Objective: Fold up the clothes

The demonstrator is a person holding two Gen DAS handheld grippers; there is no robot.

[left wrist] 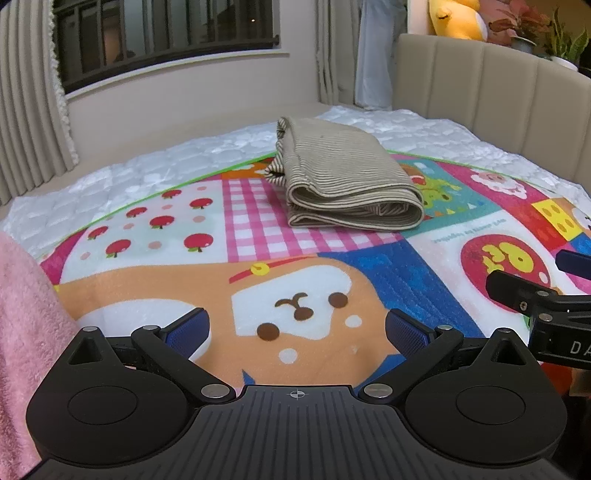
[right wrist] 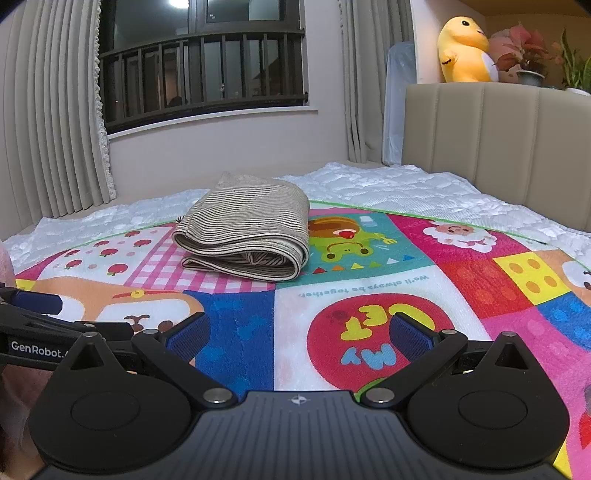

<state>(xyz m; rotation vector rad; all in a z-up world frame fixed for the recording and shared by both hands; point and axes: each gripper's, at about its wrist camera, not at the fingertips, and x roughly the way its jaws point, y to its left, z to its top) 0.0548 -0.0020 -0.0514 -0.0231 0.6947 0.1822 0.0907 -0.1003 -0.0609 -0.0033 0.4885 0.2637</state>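
A: Where's the striped garment point(left wrist: 343, 173)?
B: Folded at twelve o'clock on the play mat point(left wrist: 436, 258), apart from both claws.
A: Claws?
B: Left claw point(left wrist: 297, 328) and right claw point(right wrist: 297, 332) gape wide, empty.
A: Handling?
B: Probably soft, light, floppy; pinch the stacked near edges.

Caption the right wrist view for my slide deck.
Open right gripper faces a folded striped garment on a colourful cartoon mat.

Bright even indoor light, lamp glare in dark window point(right wrist: 177, 3), sharp focus, fisheye bending at edges
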